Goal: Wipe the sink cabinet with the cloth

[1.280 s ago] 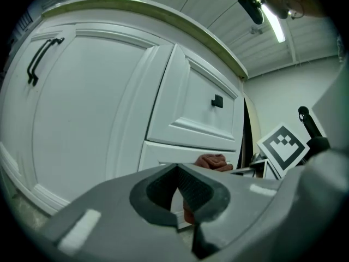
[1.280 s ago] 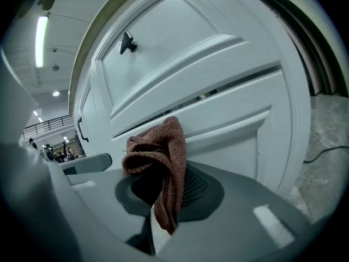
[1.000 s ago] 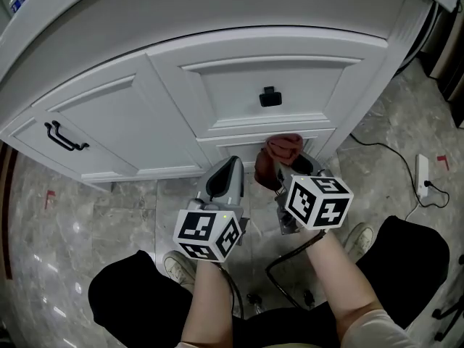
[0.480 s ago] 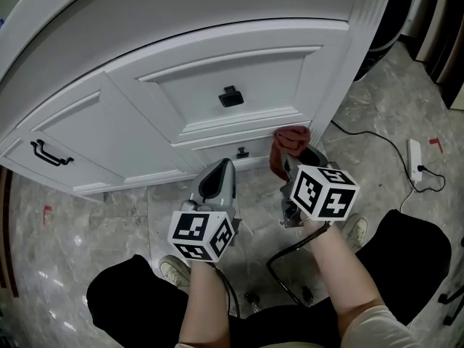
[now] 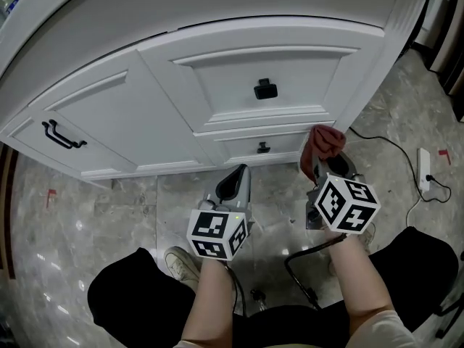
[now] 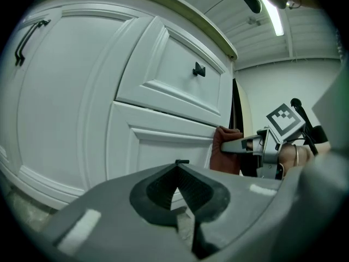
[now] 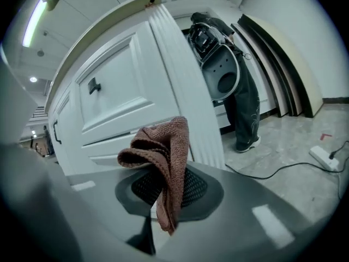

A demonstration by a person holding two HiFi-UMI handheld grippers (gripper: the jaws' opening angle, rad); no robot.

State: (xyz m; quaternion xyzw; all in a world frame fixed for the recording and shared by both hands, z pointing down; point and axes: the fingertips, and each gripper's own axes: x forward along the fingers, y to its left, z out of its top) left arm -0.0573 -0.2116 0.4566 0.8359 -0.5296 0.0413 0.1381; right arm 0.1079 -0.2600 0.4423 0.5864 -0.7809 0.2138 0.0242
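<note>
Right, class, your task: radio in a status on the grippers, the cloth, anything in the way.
Left gripper shut, empty. Right gripper shut on cloth, near lower right corner of cabinet, contact unclear. Cable on floor beyond, not blocking.

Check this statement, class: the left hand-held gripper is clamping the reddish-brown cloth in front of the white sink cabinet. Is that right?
Not quite. It is the right hand-held gripper that is clamping the reddish-brown cloth in front of the white sink cabinet. The right gripper view shows the cloth pinched between its jaws. The left hand-held gripper is shut on nothing.
</note>
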